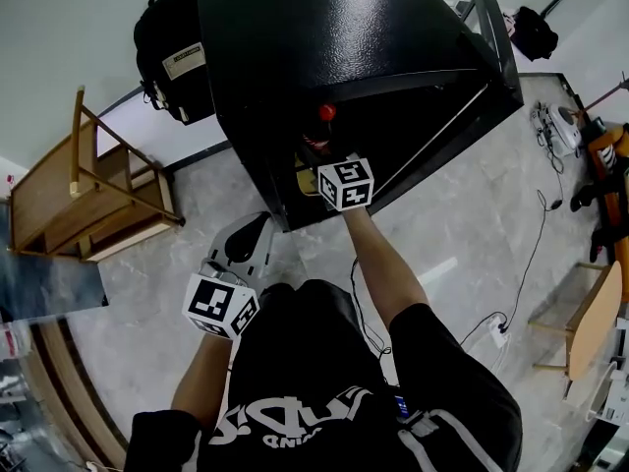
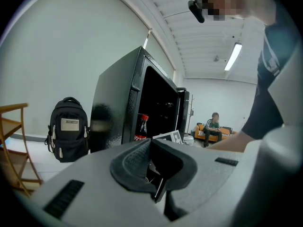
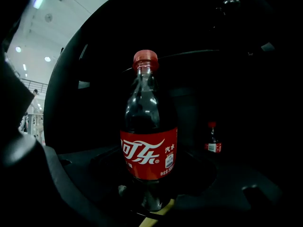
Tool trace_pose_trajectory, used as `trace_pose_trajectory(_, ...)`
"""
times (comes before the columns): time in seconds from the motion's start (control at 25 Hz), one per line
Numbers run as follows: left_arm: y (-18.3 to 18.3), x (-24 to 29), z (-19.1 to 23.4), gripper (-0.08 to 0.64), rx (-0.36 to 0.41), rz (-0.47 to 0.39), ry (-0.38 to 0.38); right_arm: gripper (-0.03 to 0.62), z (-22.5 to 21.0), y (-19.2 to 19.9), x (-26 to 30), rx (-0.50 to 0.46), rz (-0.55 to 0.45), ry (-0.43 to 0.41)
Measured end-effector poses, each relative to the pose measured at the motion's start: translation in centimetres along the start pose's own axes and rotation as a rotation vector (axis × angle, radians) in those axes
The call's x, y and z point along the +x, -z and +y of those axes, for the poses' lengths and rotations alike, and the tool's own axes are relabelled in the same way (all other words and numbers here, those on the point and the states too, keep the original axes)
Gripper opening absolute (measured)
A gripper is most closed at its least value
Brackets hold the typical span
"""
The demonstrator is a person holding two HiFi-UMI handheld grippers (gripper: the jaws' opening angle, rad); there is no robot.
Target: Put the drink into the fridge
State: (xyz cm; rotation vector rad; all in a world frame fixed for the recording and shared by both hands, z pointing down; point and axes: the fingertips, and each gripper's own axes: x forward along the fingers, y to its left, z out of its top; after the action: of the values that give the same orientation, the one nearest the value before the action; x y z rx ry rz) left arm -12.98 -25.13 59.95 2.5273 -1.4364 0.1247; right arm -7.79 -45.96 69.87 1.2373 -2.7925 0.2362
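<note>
Currently, in the head view, the fridge (image 1: 324, 37) is seen from above at the upper centre of the frame, with its door (image 1: 501, 57) swung open toward the upper right. The right claw (image 1: 324, 160) is extended into the opening, and of the drink (image 1: 326, 112) only the red cap is shown, just above the marker cube. The reach is judged to serve placement of the bottle inside. The left claw (image 1: 254, 232) is held low at the lower left, well apart from the fridge. It is judged idle, since the door is already open and no second grip is needed. A backpack (image 1: 172, 52) at the upper left and a wooden chair (image 1: 88, 190) at the left are also shown.

In the left gripper view, the jaws are seen pressed together with nothing between them. The fridge is shown side-on with the bottle upright in its opening, a profile not given by the head view. A seated person (image 2: 214, 126) at the centre right is shown in this view only.

In the right gripper view, the claw is seen clenched on the lower body of the drink, below the red label. The low grip is judged to hold the bottle upright. A second bottle (image 3: 211, 138) deeper in the dark interior, at the centre right, is revealed by no other view. Whether the base of the drink rests on a shelf cannot be determined.
</note>
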Motion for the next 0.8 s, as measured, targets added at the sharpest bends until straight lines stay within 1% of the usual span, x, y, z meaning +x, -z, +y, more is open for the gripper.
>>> trace_pose_trajectory(0.16, 0.6, 0.0, 0.6, 0.008, 0.001, 0.012, -0.008, 0.327, -0.2, 0.9, 1.2, -0.024, 0.016, -0.005)
trace_pose_trajectory(0.6, 1.4, -0.2, 1.0, 0.008, -0.002, 0.024, -0.017, 0.328, -0.3, 2.3, 2.7, -0.057, 0.019, -0.016)
trace_pose_trajectory(0.8, 2.0, 0.0, 1.1, 0.008, -0.008, 0.036, -0.012, 0.328, -0.6, 2.3, 2.7, -0.03, -0.012, -0.012)
